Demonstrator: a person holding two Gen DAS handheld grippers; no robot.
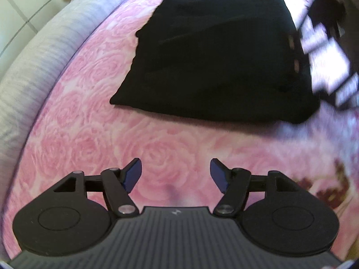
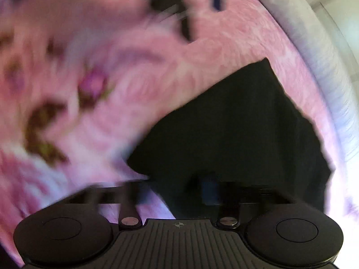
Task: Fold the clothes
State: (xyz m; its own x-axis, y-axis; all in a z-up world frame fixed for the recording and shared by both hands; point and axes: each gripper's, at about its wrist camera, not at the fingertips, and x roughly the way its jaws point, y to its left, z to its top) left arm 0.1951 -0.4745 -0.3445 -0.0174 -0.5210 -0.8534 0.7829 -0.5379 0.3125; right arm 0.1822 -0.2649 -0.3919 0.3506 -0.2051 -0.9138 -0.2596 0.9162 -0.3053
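A black folded garment (image 1: 215, 62) lies flat on a pink rose-print bedspread (image 1: 89, 116). In the left wrist view, my left gripper (image 1: 176, 174) hovers over bare bedspread just short of the garment's near edge. It is open, with nothing between its blue pads (image 1: 134, 172). The right gripper's blurred body (image 1: 325, 44) shows at the garment's right side. In the right wrist view, the garment (image 2: 235, 130) fills the lower right. My right gripper (image 2: 206, 190) sits over its near edge with its fingers close together. Blur and dark cloth hide whether they pinch it.
A grey ribbed border (image 1: 33, 67) runs along the bed's far side, also seen at the right as the border (image 2: 325, 67). Pale tiles (image 1: 15, 11) lie beyond it. Dark flower prints (image 1: 332, 186) mark the bedspread to the right of the left gripper.
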